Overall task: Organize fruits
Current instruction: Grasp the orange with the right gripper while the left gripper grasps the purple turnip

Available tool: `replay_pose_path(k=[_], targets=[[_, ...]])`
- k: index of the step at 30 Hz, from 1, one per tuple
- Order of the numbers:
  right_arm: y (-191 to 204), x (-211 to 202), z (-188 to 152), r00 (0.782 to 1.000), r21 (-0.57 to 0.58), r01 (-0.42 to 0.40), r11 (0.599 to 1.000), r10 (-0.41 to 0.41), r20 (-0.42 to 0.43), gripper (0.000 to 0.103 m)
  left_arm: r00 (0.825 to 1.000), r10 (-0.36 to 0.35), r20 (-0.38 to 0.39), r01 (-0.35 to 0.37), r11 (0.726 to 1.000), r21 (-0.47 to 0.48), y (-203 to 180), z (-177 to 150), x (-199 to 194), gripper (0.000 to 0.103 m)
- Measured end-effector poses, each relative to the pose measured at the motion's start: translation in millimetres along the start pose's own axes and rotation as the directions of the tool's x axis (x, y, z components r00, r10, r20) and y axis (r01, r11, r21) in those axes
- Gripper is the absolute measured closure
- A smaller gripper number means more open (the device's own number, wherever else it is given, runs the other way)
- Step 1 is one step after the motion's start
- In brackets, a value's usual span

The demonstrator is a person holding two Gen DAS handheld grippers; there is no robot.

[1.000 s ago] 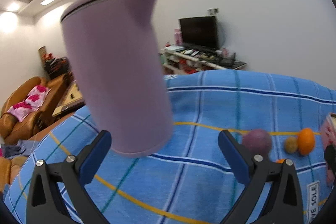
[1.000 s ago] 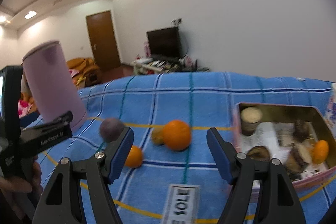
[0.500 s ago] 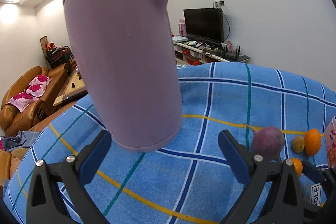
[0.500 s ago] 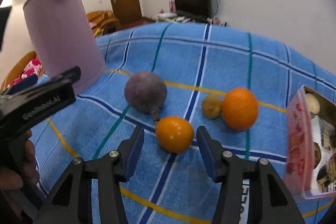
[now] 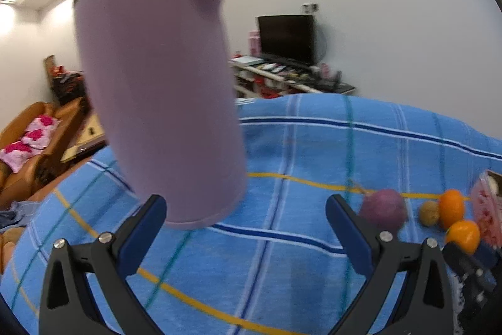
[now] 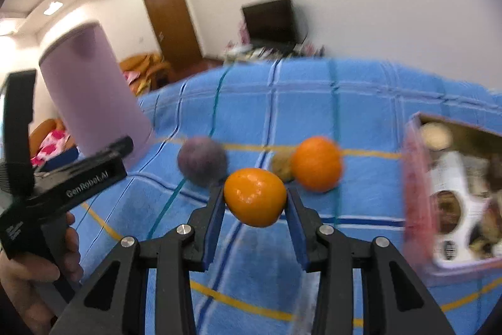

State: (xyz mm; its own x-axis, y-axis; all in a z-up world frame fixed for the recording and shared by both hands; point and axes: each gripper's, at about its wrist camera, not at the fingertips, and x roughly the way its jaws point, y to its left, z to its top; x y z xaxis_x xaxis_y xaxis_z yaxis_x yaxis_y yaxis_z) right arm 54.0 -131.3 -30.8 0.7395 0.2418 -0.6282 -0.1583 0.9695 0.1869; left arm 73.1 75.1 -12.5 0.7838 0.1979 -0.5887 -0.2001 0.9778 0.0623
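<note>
- Right gripper [image 6: 254, 204]: clamped on orange [image 6: 254, 197], fruit pinched between both pads, apparently raised just clear of cloth [image 6: 360, 102].
- Left gripper [image 5: 246, 226]: jaws wide apart, empty, parked near jug [image 5: 160, 83] at left.
- Box [image 6: 417, 203]: right, open, partly filled.
- Loose on cloth, just beyond the orange: purple fruit [image 6: 202, 160], second orange [image 6: 317, 164], small brown fruit [image 6: 280, 167].
- Advice: keep squeeze steady, carry right over box wall, lower into bare spot, release late.

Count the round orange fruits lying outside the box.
2. One round orange fruit sits gripped between the right gripper's fingers; the other round orange fruit lies on the blue plaid cloth beside a small brownish fruit. None seems hidden.
</note>
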Motion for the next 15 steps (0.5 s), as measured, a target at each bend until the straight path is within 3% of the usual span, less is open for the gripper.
replay_pose_path(k=[3,7,12,15], targets=[[-8,-18,1,0.993,0.004,0.087,0.996,-0.087,0.084,0.062,0.995,-0.097,-0.005,0.097,0.995,0.011,-11,-2,-3,0.0],[-14,-28,6,0.97,-0.005,0.183,0.983,-0.18,0.161,0.062,0.992,-0.129,-0.014,0.13,0.99,0.053,-34,-7,-3,0.0],[-18,-31,8,0.967,-0.009,0.189,0.982,-0.184,0.179,0.062,0.982,-0.174,-0.07,0.178,0.982,0.06,-62,-4,1,0.002],[-20,-34,8,0.967,-0.002,0.18,0.984,-0.176,0.183,0.062,0.984,-0.157,-0.086,0.161,0.986,0.039,-77,3,7,0.003]])
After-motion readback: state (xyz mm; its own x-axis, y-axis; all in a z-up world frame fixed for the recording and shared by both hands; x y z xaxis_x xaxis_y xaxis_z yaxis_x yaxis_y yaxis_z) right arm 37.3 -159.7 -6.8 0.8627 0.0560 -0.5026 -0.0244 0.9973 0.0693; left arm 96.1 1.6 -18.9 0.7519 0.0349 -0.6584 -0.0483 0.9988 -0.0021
